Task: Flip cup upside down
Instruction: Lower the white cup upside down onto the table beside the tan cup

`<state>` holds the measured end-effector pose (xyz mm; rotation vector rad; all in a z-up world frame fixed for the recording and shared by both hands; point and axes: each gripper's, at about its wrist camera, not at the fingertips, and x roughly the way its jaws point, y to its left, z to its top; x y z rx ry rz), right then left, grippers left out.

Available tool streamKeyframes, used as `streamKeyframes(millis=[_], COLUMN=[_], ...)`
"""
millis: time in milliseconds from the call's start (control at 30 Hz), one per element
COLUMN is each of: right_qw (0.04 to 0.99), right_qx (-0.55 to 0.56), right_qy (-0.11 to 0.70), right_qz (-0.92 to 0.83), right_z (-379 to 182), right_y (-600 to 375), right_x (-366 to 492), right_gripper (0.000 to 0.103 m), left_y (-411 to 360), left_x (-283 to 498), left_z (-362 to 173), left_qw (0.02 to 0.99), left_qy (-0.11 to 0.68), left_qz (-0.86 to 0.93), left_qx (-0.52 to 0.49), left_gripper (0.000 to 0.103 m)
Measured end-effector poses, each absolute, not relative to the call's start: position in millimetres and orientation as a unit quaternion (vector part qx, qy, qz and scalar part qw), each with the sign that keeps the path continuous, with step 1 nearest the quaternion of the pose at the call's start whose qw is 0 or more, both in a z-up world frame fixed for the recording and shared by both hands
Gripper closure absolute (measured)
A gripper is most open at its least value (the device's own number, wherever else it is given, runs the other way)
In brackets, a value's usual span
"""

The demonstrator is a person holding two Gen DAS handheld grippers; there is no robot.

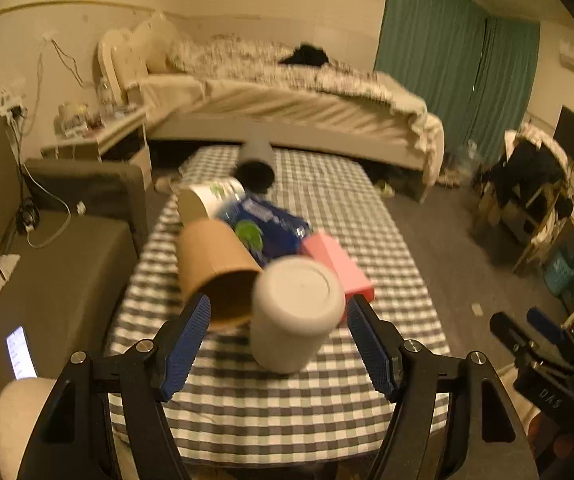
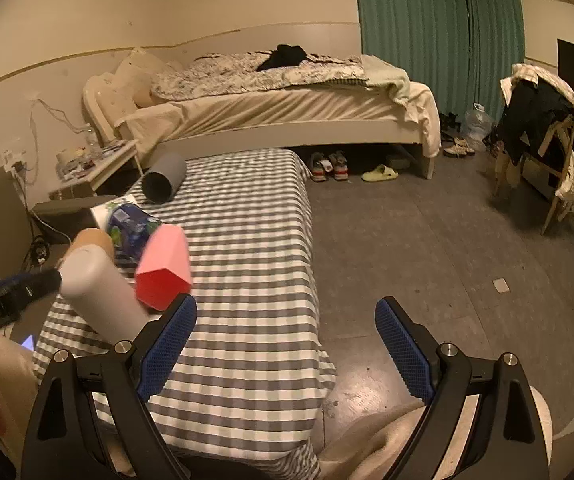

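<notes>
A grey cup stands upside down on the checked table, its flat base facing up, leaning a little. In the right wrist view the cup stands at the table's near left. My left gripper is open; its blue fingers stand on either side of the cup, apart from it. The left gripper also shows in the right wrist view. My right gripper is open and empty over the table's right edge, and shows at the right in the left wrist view.
A brown cup lies on its side left of the grey cup. A pink box, a blue packet, a white cup and a dark grey tube lie behind. A bed stands beyond the table.
</notes>
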<state>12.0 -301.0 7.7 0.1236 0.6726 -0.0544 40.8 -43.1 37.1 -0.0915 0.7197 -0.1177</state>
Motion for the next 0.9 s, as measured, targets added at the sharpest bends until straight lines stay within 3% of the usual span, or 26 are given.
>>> streamKeyframes(millis=[533, 800, 867, 900], right_qw=[0.954, 0.949, 0.949, 0.949], right_qx=[0.012, -0.001, 0.005, 0.007], right_qy=[0.297, 0.313, 0.314, 0.313], right_qz=[0.035, 0.041, 0.043, 0.045], right_z=[30, 10, 7, 5], right_y=[-220, -203, -203, -203], right_x=[-13, -8, -7, -5], right_gripper=[0.012, 0.011, 0.007, 0.007], left_y=[7, 23, 25, 26], left_x=[1, -4, -2, -3], left_z=[31, 14, 10, 9], left_qw=[0.955, 0.955, 0.954, 0.954], left_qy=[0.291, 0.29, 0.295, 0.295], left_qz=[-0.034, -0.019, -0.015, -0.012], left_qx=[-0.053, -0.056, -0.058, -0.059], left_gripper=[0.029, 0.019, 0.008, 0.008])
